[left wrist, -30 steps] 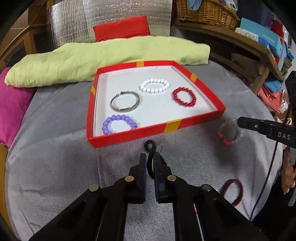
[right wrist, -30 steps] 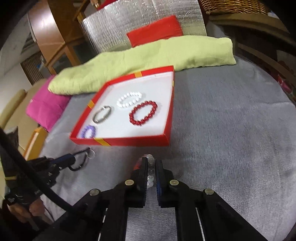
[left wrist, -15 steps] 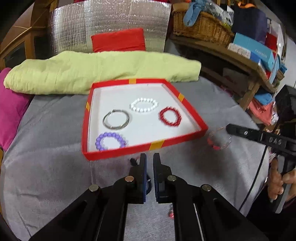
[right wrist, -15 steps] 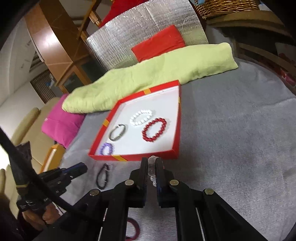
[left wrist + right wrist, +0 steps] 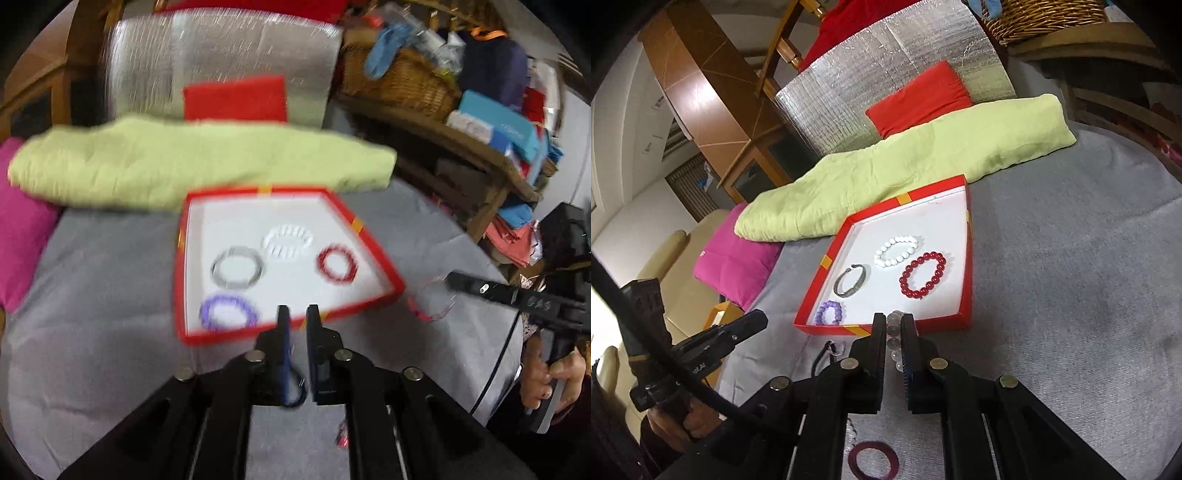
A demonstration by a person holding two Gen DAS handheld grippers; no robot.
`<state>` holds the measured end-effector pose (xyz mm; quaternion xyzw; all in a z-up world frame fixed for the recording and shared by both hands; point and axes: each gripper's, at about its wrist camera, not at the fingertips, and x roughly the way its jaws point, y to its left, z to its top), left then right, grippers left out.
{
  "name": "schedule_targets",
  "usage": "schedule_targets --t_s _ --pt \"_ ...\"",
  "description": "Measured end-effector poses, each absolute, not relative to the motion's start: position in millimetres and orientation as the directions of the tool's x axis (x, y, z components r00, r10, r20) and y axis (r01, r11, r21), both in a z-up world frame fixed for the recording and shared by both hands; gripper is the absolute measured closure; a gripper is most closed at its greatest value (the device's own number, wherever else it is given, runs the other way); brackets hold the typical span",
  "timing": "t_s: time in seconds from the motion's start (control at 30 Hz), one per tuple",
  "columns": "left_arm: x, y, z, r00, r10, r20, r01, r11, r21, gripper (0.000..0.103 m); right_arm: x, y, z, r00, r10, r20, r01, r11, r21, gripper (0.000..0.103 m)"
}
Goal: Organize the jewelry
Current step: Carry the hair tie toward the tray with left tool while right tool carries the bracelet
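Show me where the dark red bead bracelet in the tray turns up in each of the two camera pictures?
Left wrist view: the red bead bracelet lies at the right side of the red tray, blurred.
Right wrist view: the same bracelet lies in the tray's right half, sharp.
Shared landmark: the white bead bracelet, just up and left of it in both.

Left claw (image 5: 295, 317) fingers nearly closed, narrow gap, state unclear from blur. Right claw (image 5: 894, 325) clamped on a clear bead bracelet (image 5: 894, 334). Both level, pointing forward.
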<state>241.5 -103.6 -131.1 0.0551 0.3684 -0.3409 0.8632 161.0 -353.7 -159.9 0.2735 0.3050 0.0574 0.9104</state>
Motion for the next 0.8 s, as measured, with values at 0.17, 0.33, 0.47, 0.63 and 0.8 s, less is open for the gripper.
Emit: schedule_targets --t_s 0.17,0.33,0.47,0.63,0.8 --pt "247 -109 -167 0.449 -0.442 -0.777 0.584 0.803 -0.120 0.045 162 -357 -164 0.800 0.268 -0.537 0.084 0.836 0.542 0.094" --pt "245 -125 -189 0.433 -0.370 -0.822 0.597 0.801 -0.046 0.042 166 -350 -167 0.789 0.266 -0.554 0.085 0.845 0.527 0.094" --pt "253 -132 -205 0.415 -0.348 -0.841 0.578 0.814 -0.052 0.049 168 -344 -168 0.784 0.262 -0.563 0.081 0.855 0.512 0.094" --pt "250 -129 -205 0.430 -0.371 -0.823 0.594 0.803 -0.052 0.092 167 -344 -169 0.785 0.257 -0.563 0.085 0.856 0.509 0.094" --pt "245 -130 -196 0.440 -0.414 -0.797 0.618 0.783 -0.065 0.094 165 -348 -166 0.796 0.254 -0.550 0.087 0.850 0.520 0.094"
